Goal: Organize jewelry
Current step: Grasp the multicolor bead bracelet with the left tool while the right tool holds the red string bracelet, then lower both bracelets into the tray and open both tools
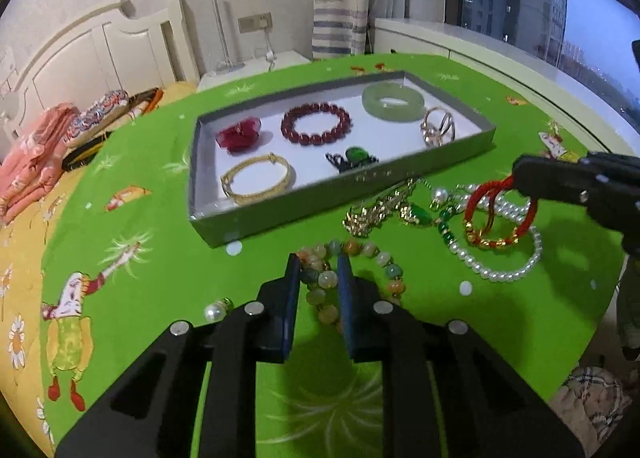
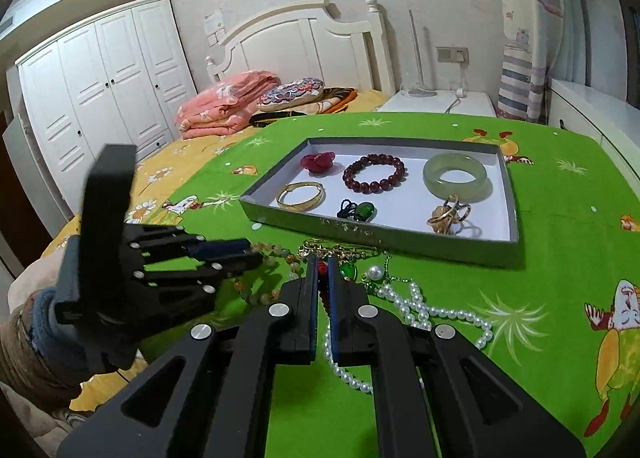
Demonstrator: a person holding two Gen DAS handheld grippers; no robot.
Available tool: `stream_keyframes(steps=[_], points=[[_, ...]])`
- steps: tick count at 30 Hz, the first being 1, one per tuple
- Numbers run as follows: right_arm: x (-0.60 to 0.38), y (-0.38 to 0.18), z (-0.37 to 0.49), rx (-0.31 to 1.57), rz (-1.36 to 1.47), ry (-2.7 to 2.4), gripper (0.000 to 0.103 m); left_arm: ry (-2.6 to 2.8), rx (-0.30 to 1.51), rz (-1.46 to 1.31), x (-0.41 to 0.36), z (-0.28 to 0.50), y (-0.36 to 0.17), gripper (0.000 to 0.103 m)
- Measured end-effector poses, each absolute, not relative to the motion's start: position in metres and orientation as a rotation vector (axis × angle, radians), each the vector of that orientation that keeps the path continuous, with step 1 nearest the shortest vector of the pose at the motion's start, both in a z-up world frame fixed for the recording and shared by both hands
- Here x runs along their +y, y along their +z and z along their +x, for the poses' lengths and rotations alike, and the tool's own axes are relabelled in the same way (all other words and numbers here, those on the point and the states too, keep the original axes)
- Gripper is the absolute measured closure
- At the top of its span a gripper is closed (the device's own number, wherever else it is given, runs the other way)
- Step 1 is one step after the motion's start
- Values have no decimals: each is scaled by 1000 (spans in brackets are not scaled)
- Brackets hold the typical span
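We are working over a green tablecloth (image 1: 160,290), and our right gripper (image 1: 520,177) is pinching the red cord bracelet (image 1: 498,213), its fingers nearly together on the cord. The bracelet is dangling from the tips, its gold beads hanging just above the pearl strand (image 1: 508,258); from the right wrist camera we are glimpsing only a bit of red between the blue pads (image 2: 311,282).

Our left gripper (image 1: 318,270) is sitting partly open, straddling the pastel stone bead bracelet (image 1: 352,278) that is lying on the cloth. The beads are showing between the fingers, though we cannot tell whether the pads are touching them.

Behind the loose pile, the shallow grey tray (image 1: 248,217) is holding six pieces: a red flower piece (image 1: 239,133), a dark red bead bracelet (image 1: 316,123), a pale green jade bangle (image 1: 394,101), a gold bangle (image 1: 256,177), a green pendant on black cord (image 1: 352,157) and a gold ring cluster (image 1: 437,129).

A gold chain (image 1: 372,211) with a green stone is lying tangled just in front of the tray wall, and one loose pearl (image 1: 214,310) is resting beside our left fingers.
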State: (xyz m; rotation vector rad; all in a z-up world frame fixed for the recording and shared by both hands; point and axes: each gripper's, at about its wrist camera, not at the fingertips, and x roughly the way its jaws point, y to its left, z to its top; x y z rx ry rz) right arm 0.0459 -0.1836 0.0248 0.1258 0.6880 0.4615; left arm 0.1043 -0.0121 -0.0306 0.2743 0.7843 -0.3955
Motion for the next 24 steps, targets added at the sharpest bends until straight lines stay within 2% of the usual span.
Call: stream_keyframes(steps=[11, 24], points=[[-183, 55, 36, 614, 80, 435, 97, -401, 680, 238, -1, 90, 20, 84], [-189, 72, 47, 589, 48, 387, 97, -434, 658, 230, -5, 100, 45, 84]])
